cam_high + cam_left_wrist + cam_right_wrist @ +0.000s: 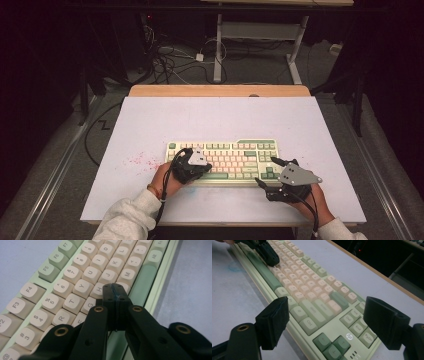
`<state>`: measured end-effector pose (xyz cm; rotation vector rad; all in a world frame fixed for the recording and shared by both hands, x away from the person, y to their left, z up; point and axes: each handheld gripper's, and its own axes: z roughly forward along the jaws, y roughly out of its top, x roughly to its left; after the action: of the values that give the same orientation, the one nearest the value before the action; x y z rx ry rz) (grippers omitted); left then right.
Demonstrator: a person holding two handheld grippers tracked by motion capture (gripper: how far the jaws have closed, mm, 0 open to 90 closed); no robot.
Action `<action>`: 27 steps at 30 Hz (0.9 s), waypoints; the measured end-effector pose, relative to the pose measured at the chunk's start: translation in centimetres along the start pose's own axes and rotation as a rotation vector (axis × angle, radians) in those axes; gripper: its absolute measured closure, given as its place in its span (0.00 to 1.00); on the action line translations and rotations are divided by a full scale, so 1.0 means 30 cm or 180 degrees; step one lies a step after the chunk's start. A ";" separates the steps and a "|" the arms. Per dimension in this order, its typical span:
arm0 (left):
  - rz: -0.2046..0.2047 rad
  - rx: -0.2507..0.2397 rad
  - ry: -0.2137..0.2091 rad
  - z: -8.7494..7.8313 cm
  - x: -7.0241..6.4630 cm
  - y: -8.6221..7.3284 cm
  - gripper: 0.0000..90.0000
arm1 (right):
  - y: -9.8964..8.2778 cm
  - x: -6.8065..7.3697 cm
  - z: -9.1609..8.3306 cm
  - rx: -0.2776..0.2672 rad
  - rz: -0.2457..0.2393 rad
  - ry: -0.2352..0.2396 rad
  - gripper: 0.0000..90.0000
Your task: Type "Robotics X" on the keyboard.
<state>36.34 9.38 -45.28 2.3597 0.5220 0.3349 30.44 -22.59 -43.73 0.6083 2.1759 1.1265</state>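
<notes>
Left gripper [200, 162] held low and tipped forward and down, jaws pressed flat together with nothing between them; grey plate on top, cable trailing back along the wrist. Left hand [165, 182] wrapped behind it, light sleeve at the forearm. Right gripper [265, 172] held level, jaws spread wide and empty, pads facing each other. Right hand [312, 200] gripping its rear.

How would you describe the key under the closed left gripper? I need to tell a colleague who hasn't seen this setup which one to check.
On the white table lies a cream-and-green keyboard. The shut left gripper points its tip down among the cream letter keys in the row just above the long green space bar. The key sits there between H, above it, and the M key, its own letter hidden by the tip.
</notes>
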 end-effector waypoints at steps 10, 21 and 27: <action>0.0068 -0.0305 0.0267 -0.065 0.006 -0.006 0.91 | 0.002 -0.005 -0.005 -0.0013 -0.0017 -0.0024 0.24; 0.0160 -0.0347 0.0493 -0.087 0.000 -0.018 0.36 | 0.004 -0.007 -0.008 -0.0024 0.0040 -0.0025 0.32; 0.0123 -0.0496 0.0618 -0.109 0.002 -0.038 0.24 | 0.004 -0.012 -0.010 -0.0036 0.0066 0.0005 0.45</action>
<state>34.86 12.06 -43.65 2.2007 0.5214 0.6051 30.50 -22.92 -43.37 0.6267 2.1676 1.1497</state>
